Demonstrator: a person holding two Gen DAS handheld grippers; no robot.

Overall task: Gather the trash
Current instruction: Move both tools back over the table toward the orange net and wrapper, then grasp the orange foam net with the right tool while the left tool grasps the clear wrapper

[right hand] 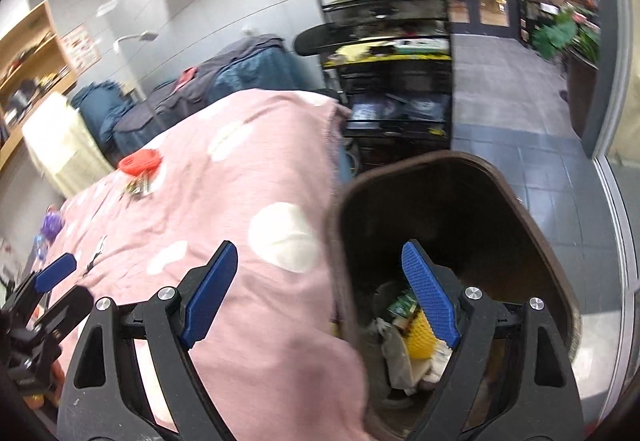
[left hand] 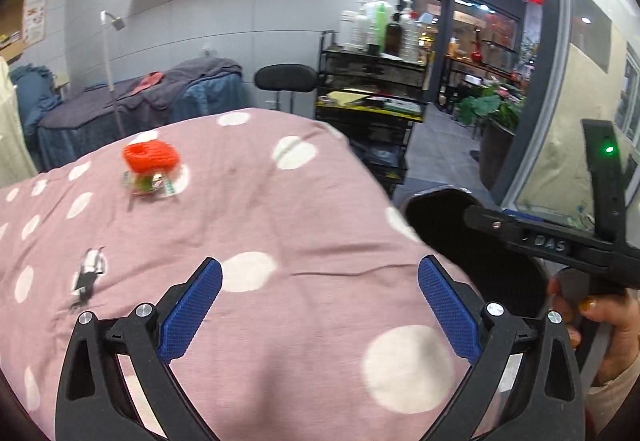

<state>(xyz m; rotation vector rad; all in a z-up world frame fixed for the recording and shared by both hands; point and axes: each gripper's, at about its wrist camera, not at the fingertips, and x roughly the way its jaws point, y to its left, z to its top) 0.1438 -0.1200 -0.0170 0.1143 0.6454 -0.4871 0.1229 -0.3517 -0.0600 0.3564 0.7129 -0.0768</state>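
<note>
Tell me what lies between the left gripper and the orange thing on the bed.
Only bare polka-dot bedspread separates the left gripper from the orange thing, per the left wrist view.

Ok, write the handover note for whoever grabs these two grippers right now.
Left hand-held gripper: open, empty, over the polka-dot bedspread.
Right hand-held gripper: open, empty, at the edge of the trash bin.
Done: bin already holds wrappers and paper scraps.
Left: red net piece and the clear wrapper beside it, plus a small dark scrap, all on the bedspread.

Both tools (left hand: 320,301) (right hand: 320,277) agape (empty)
</note>
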